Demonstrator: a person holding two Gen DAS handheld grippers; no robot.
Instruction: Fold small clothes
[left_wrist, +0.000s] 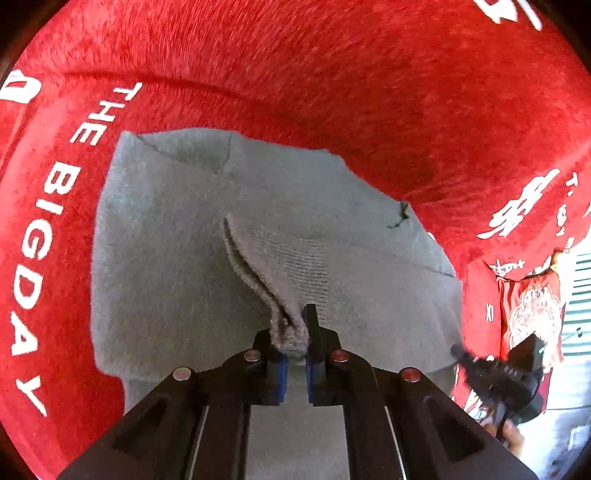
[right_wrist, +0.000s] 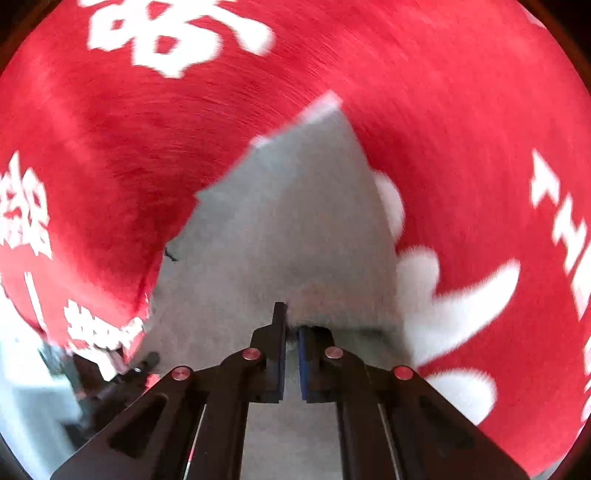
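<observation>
1. A grey knitted garment (left_wrist: 258, 229) lay spread on a red plush cloth (left_wrist: 332, 74) that covered the worktop; white lettering reading "THE BIG DAY" (left_wrist: 48, 236) ran along the cloth beside the garment's left edge in the left wrist view.
2. The left gripper (left_wrist: 295, 332) pointed steeply down at the garment, its fingers (left_wrist: 314, 325) drawn narrow and pinching a raised fold of the grey knit, which stood up from the flat fabric as a ridge running away from the tips.
3. The garment's far corner showed a folded-back flap, and a short dark thread (left_wrist: 400, 214) sat at its right edge.
4. At the lower right of the left wrist view, the right gripper (left_wrist: 495, 373) appeared as a dark, blurred shape at the garment's right edge, with part of a hand below it.
5. In the right wrist view, which was smeared by motion, the right gripper (right_wrist: 291, 332) hung over the grey garment (right_wrist: 288, 221) with its fingers (right_wrist: 279, 321) close together; whether any fabric was caught between them could not be told.
6. White printed shapes (right_wrist: 443, 302) on the red cloth (right_wrist: 110, 147) lay just beside the garment's right edge in that view.
</observation>
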